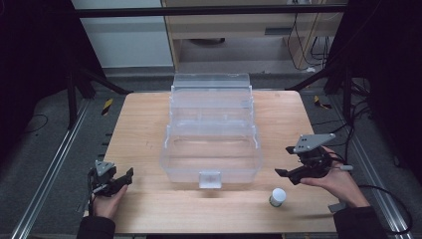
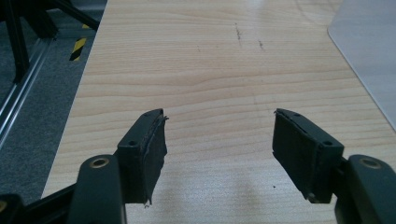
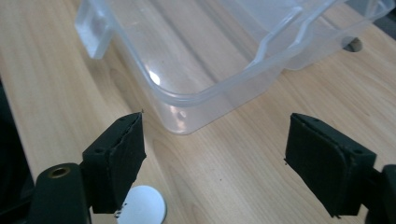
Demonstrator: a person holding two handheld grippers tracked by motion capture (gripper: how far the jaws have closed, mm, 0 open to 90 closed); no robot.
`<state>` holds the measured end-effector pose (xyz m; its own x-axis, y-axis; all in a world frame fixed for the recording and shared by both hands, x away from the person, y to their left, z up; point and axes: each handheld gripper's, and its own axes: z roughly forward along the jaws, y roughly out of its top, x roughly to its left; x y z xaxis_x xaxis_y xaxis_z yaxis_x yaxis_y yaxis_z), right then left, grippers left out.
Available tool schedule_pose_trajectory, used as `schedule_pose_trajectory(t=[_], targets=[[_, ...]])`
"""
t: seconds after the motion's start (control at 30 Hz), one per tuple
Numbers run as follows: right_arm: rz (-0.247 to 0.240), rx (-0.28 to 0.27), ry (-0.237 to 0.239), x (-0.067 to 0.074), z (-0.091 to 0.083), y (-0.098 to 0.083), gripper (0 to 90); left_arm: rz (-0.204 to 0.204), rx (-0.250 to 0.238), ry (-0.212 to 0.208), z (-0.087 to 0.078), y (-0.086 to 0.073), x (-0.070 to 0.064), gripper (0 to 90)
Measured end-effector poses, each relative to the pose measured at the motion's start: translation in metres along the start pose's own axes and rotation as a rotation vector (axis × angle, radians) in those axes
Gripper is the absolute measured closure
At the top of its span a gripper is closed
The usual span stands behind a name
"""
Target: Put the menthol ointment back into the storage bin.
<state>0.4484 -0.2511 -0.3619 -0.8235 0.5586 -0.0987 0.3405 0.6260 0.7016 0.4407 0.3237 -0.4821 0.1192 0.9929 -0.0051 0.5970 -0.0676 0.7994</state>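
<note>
Clear plastic lidded box (image 1: pixel 211 149) mid-table, lid up at far side, latch twd person.
L gripper (image 1: pixel 115 180) & R gripper (image 1: pixel 292 162) both wide, empty; small white-capped bottle (image 1: pixel 277 196) upright nr R.

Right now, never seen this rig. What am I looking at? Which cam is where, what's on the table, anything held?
There is no robot here: a person holds a two-jaw hand gripper in each hand. The high view looks down on a wooden table; the left gripper is at its left and the right gripper at its right. The other two pictures come from cameras riding on each gripper, looking along its black jaws.

On the table stands a clear plastic box, lid open, with a latch at its front. Near the right gripper stands a small white-capped bottle, also seen by that gripper's jaw.

Both grippers are open and hold nothing.
</note>
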Motion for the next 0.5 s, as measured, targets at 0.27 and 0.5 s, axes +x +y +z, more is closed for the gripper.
schedule_pose_trajectory(t=[0.27, 0.5], targets=[[-0.049, 0.053, 0.056, 0.0046, 0.0014, 0.0013, 17.8, 0.006, 0.01, -0.007, 0.0014, -0.0004, -0.0011, 33.7], [-0.091, 0.141, 0.119, 0.0095, 0.0094, -0.0005, 16.4, 0.017, 0.018, -0.012, 0.002, -0.0003, -0.002, 33.5]])
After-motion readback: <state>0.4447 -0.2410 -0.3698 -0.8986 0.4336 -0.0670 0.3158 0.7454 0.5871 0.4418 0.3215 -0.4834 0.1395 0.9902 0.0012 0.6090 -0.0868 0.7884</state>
